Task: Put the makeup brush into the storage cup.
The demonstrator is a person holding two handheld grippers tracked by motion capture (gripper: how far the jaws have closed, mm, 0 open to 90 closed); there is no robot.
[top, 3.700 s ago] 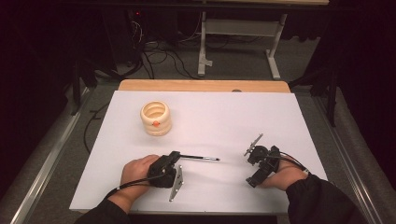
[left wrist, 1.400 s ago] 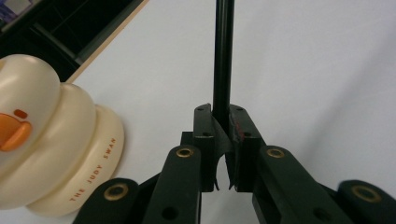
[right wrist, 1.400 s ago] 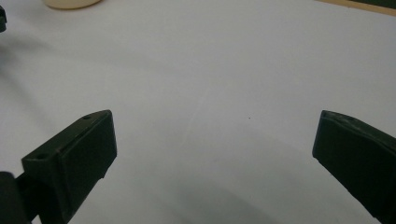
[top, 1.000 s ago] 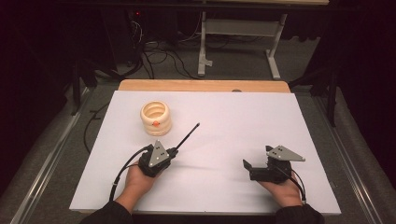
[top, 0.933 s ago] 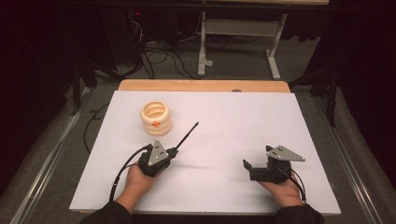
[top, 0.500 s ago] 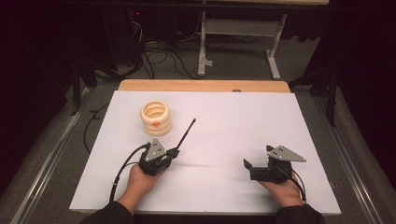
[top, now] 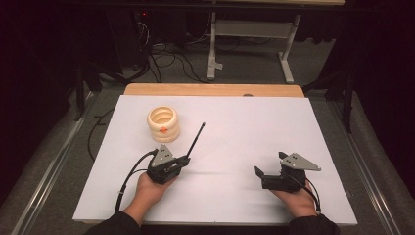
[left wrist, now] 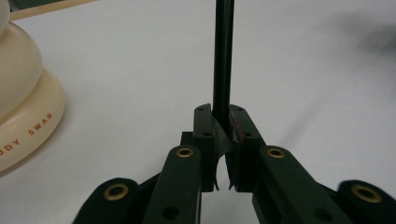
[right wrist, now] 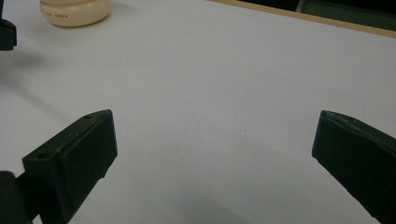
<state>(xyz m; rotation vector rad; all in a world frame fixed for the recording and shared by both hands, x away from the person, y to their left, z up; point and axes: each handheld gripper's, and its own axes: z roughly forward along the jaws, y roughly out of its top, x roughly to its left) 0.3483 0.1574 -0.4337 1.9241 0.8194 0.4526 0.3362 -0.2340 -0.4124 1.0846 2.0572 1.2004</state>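
My left gripper (top: 185, 159) is at the near left of the white sheet (top: 254, 127), shut on a thin black rod (top: 195, 140). The rod slants away from me toward the far right, its tip in the air. In the left gripper view the pads of that gripper (left wrist: 223, 126) pinch the rod (left wrist: 223, 56) at its base. A cream ringed pot (top: 163, 122) with an orange mark stands just beyond and left of it; the same pot (left wrist: 23, 102) sits close at the left. My right gripper (top: 269, 163) rests at the near right, open, with nothing between its fingers (right wrist: 74, 154).
The sheet covers a wooden table whose far edge (top: 210, 89) shows beyond it. Cables and a metal stand (top: 249, 44) are on the floor behind. In the right gripper view the pot (right wrist: 74, 11) stands far off at the top left.
Since the earliest frame the left hand has turned, swinging the rod from pointing right to pointing far-right. The right gripper has rolled upright. Over the last second both stayed nearly still.
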